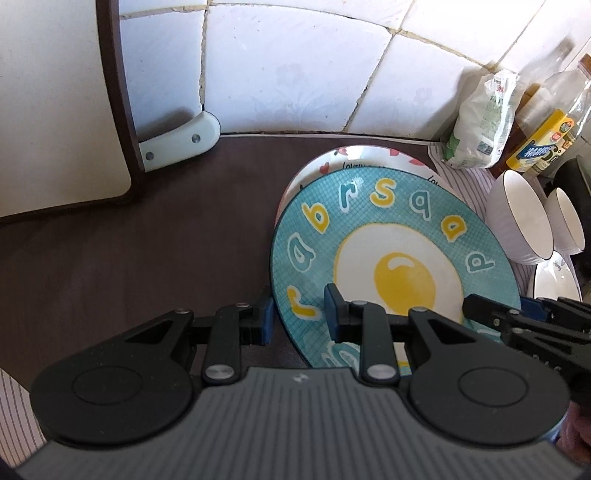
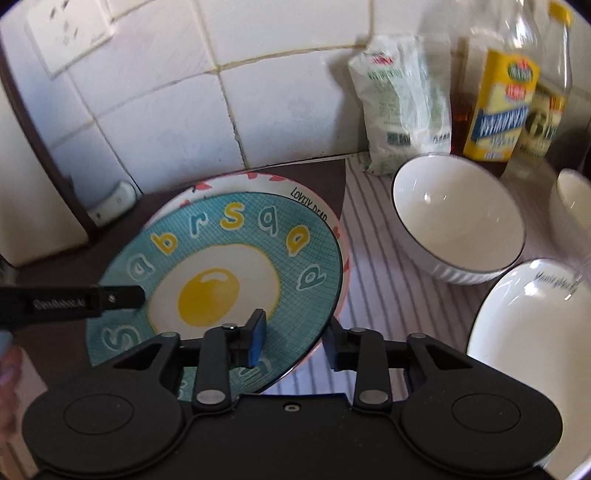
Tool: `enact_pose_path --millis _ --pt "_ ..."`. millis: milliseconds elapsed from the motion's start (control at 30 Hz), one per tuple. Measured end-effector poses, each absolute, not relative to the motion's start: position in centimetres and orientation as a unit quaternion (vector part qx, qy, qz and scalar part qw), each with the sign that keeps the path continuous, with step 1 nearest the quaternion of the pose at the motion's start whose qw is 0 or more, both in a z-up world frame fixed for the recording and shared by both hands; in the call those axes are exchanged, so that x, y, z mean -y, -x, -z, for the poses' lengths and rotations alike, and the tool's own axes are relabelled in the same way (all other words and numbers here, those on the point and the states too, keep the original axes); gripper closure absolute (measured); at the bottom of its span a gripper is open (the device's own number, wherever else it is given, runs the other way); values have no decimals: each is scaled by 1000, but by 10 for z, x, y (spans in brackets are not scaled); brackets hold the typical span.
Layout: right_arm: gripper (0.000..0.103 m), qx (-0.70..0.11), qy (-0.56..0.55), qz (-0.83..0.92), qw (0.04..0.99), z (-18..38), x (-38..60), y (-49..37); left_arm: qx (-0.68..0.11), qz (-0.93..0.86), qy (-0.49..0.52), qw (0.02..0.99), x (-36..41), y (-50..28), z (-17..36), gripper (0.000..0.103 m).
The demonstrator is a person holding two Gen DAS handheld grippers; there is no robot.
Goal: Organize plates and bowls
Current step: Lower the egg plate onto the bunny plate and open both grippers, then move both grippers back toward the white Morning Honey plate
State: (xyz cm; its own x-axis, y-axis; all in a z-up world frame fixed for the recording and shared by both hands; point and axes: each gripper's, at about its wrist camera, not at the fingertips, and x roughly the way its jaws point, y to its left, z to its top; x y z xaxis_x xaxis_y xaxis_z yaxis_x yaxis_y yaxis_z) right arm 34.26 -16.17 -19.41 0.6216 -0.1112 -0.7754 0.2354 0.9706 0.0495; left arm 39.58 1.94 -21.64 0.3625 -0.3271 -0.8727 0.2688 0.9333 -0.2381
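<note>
A blue plate with a fried-egg picture and letters [image 1: 388,236] [image 2: 229,258] lies stacked on a white plate with red hearts [image 1: 354,157] [image 2: 258,182] on the dark counter. My left gripper [image 1: 299,314] is open, its jaws straddling the blue plate's left rim. My right gripper [image 2: 295,341] is open, straddling the plate's right rim; it also shows in the left wrist view [image 1: 517,314]. Two white bowls [image 2: 458,218] [image 2: 572,195] and a white plate [image 2: 528,325] sit to the right on a striped cloth.
A white bag [image 2: 402,96] and bottles [image 2: 498,103] stand against the tiled wall [image 2: 166,110] at the back right. A white board with dark edge [image 1: 55,110] leans at the left, next to a knife handle [image 1: 181,140]. A wall socket [image 2: 66,33] is high at the left.
</note>
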Motion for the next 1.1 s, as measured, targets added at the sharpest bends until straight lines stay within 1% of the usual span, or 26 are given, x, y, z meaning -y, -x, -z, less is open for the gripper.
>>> enact_pose_path --millis 133,300,400,467,533,633,867,967,1033,1100 --pt "62 -437 -71 112 890 201 167 -346 -539 187 19 821 -16 -396 216 78" --pt "62 -432 -73 110 892 209 165 -346 -542 187 15 819 -16 -396 217 78" --pt "60 -427 -62 116 895 211 158 -346 -548 187 23 815 -17 -396 219 79" --pt "60 -421 -60 116 897 213 158 -344 -549 184 23 815 -17 -395 220 80" --pt "63 -416 -60 112 901 211 158 -339 -550 181 22 815 -16 -393 219 80" --pt "63 -403 -67 96 908 203 161 -324 -550 175 18 817 -14 -386 213 80" --pt "63 -368 -61 61 926 173 168 -288 -534 164 1 829 -7 -362 172 79" --pt "63 -352 -58 49 933 157 171 -271 -527 162 -11 834 0 -350 151 76" --pt "62 -337 -62 40 939 145 176 -258 -519 162 -17 839 6 -340 136 71" --pt "61 -319 -60 34 945 133 180 -245 -515 166 -23 841 12 -329 121 69"
